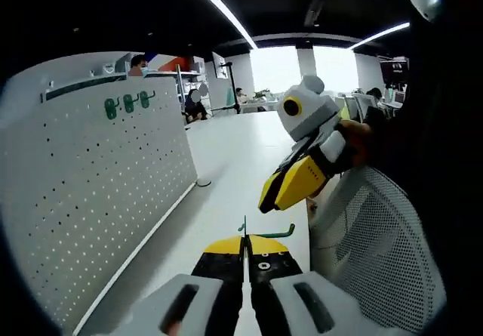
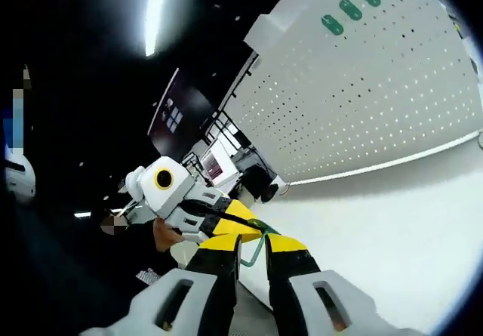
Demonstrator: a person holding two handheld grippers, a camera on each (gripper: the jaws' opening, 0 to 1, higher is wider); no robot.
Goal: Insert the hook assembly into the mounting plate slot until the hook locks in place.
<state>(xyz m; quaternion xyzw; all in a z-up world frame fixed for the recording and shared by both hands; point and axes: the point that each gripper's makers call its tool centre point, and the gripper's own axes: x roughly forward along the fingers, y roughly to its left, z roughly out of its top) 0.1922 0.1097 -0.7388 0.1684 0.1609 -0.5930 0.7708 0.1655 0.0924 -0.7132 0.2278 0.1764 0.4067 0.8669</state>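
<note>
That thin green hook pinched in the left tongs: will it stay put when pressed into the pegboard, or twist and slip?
The green hook looks like thin bent wire, so probably light and fairly stiff. The left tongs pinch only a narrow part of it, so it may pivot or slip when pushed against the pegboard.

Left tongs [image 1: 245,264] pinch green hook [image 1: 266,235] (pegboard [image 1: 98,192] beside).

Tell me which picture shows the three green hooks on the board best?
The right gripper view: the three green hooks look bigger and clearer there, on the white board. In the left gripper view the same hooks look small and far away near the board's top.
</note>
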